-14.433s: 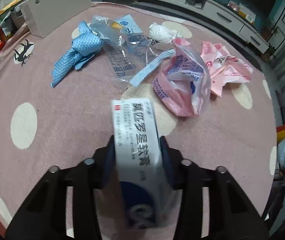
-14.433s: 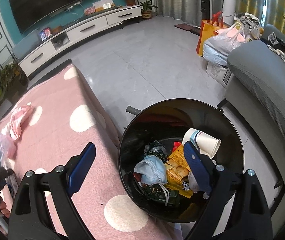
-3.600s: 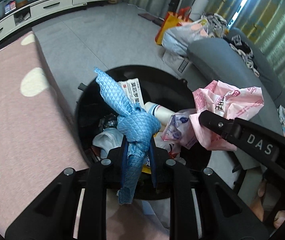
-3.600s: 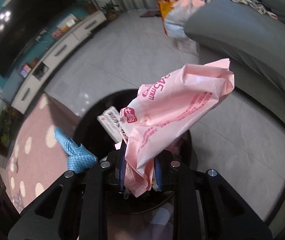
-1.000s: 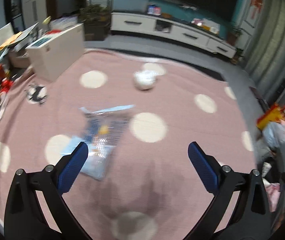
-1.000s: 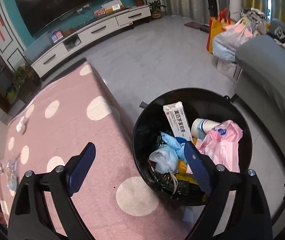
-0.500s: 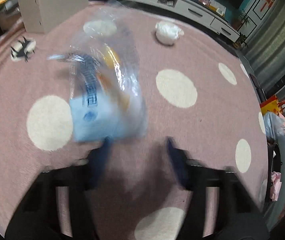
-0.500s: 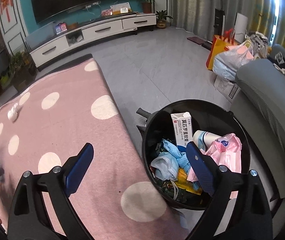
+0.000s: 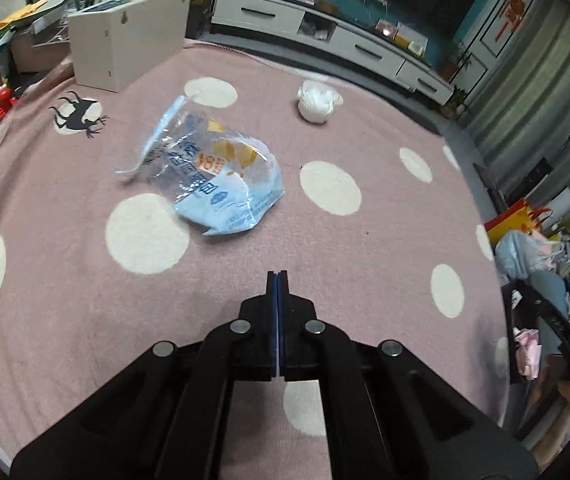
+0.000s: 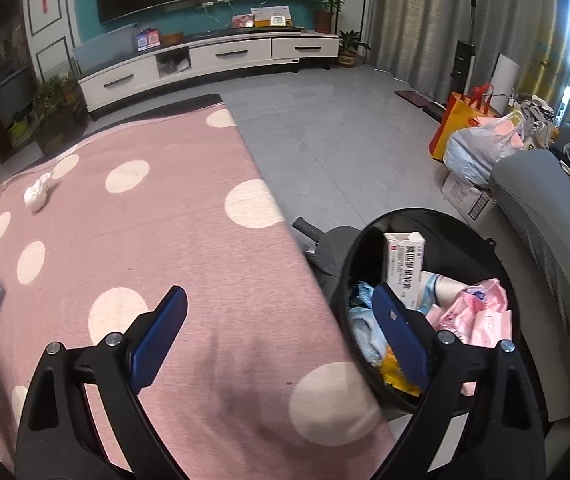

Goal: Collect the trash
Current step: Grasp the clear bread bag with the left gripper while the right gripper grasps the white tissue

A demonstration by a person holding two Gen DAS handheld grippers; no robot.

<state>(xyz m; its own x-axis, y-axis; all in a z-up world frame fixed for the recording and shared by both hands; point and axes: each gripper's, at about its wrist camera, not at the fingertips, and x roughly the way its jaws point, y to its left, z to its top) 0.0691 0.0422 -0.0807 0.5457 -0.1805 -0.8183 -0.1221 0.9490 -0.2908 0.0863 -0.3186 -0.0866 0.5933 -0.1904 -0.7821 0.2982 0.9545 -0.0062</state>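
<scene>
The left gripper [image 9: 277,280] has just been closing and its blue pads now meet with nothing between them, above the pink tabletop with white dots [image 9: 65,300]. The clear crumpled plastic bag with blue and orange print [image 9: 213,172] lies on the tabletop, beyond the gripper and to the left, apart from it. A white crumpled paper ball [image 9: 317,100] lies farther, to the right. The right gripper [image 10: 281,320] is wide and empty over the right edge of the tabletop, beside the round black trash bin [image 10: 501,248], which holds a white carton, pink wrappers and blue pieces.
</scene>
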